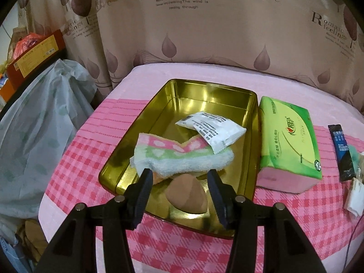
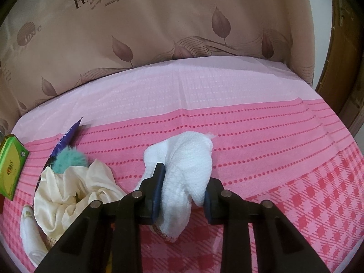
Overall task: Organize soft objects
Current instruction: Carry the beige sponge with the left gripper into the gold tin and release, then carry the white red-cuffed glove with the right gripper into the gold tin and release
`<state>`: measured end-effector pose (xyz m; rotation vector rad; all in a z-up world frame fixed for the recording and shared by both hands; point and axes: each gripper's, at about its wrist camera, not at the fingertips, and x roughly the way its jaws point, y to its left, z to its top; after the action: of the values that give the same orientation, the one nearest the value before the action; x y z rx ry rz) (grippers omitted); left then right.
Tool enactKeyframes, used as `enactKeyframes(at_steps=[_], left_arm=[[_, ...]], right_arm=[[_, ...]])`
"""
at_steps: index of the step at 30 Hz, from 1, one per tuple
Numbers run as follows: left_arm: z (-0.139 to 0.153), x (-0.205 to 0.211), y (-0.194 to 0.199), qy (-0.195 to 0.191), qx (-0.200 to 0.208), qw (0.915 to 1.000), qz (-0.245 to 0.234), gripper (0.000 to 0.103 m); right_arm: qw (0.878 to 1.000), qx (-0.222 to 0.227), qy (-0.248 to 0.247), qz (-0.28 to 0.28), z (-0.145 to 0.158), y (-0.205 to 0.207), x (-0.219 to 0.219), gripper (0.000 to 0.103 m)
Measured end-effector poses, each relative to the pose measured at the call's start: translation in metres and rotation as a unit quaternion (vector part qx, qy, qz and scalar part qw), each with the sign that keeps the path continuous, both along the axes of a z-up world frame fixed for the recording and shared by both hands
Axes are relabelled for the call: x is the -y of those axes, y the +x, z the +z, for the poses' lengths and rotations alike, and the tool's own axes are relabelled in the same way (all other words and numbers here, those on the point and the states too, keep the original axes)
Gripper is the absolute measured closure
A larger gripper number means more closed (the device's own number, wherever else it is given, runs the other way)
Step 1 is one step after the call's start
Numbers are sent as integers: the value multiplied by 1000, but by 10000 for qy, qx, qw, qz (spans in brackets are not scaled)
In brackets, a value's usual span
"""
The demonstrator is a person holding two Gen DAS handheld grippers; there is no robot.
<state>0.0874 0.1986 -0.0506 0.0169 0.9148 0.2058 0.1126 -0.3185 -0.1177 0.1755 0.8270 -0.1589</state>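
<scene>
two "romantic feeling" prints on curtain (image 1: 182,22) behind gold tin (image 1: 252,141)

The sponge's (image 1: 186,195) near side is partly screened by the left hand-held gripper (image 1: 179,177). The striped towel (image 1: 182,159) is partly covered by the white packet (image 1: 211,132). The white cloth's (image 2: 182,177) lower end is hidden behind the right hand-held gripper (image 2: 184,182). The tissue pack (image 2: 11,170) is cut off by the frame edge.

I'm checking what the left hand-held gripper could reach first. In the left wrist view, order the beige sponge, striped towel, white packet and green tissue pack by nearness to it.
1. beige sponge, between the left hand-held gripper fingers
2. striped towel, just beyond
3. white packet, deeper in the tin
4. green tissue pack, outside, right

Packet and pack are close.
</scene>
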Motion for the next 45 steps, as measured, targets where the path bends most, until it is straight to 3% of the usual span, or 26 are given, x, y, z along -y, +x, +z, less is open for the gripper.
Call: enactKeyframes(at_steps=[20, 32, 45], left_arm=[[4, -3, -1, -70, 54, 9999, 128, 52], [6, -7, -3, -66, 102, 9997, 192, 52], [9, -11, -4, -109, 193, 9994, 251, 52]], right_arm=[[9983, 326, -394, 269, 54, -1, -41, 78], [9930, 589, -462, 919, 92, 8, -99, 78], [9816, 629, -220, 1790, 105, 15, -178, 78]])
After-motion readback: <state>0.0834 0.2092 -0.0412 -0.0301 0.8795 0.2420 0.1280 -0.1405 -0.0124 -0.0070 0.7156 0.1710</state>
